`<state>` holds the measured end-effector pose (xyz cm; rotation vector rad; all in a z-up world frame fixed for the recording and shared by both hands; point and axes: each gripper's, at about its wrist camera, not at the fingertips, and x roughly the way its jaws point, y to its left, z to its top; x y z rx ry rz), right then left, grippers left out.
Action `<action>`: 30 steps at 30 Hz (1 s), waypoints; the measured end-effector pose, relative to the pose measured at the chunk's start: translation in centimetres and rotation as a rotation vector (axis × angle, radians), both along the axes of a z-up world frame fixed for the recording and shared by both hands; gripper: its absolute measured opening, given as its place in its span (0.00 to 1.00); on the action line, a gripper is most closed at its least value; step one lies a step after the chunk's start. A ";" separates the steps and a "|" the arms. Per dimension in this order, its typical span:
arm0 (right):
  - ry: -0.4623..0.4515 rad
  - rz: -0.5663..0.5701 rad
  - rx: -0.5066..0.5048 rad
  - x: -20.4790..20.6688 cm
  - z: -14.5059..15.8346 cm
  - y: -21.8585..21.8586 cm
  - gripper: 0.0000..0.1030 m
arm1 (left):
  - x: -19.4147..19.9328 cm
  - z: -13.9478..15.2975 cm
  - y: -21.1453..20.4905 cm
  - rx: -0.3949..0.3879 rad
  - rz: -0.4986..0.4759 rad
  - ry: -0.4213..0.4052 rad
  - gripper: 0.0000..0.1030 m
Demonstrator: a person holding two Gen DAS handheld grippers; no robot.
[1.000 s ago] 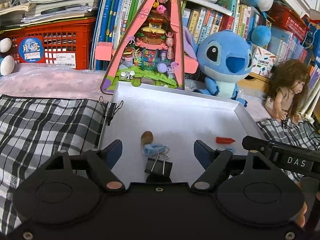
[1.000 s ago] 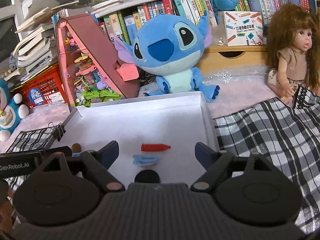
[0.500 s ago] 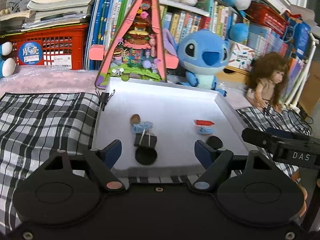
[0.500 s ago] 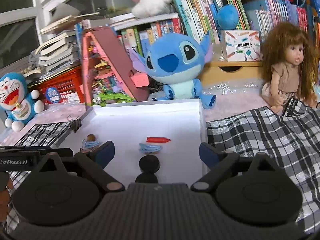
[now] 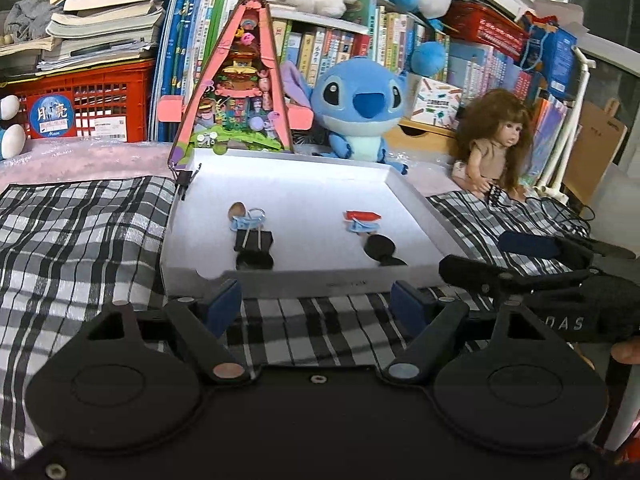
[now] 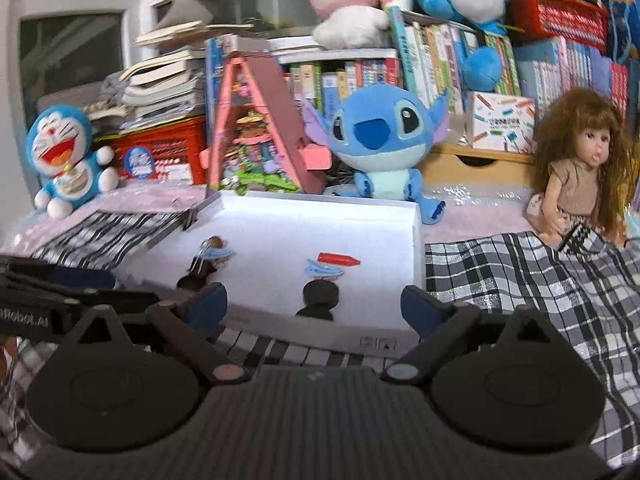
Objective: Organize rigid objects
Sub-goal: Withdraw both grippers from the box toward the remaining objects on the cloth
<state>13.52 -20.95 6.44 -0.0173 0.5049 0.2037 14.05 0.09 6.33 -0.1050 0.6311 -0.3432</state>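
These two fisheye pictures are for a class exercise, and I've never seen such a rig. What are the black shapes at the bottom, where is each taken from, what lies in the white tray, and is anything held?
There is no robot: a person holds a two-finger gripper in each hand, with a camera on each looking forward along its fingers. The black shapes are the tools' own bodies.

One picture looks past the left gripper, the other past the right gripper. Both are open and hold nothing.

Ahead, on a checked cloth, is a white tray. In it lie two small groups: a brown nut-like piece, a blue clip and a black binder clip; then a red crayon-like piece, another blue clip and a black round piece.
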 end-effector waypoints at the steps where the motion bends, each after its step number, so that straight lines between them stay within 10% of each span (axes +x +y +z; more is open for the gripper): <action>1: -0.006 0.012 -0.020 -0.5 0.0 0.2 0.95 | -0.3 -0.1 -0.1 -0.001 -0.006 -0.001 0.78; 30: 0.013 0.113 -0.061 -11.0 -3.5 0.1 0.96 | -10.7 -3.9 0.2 -0.041 -0.056 0.062 0.67</action>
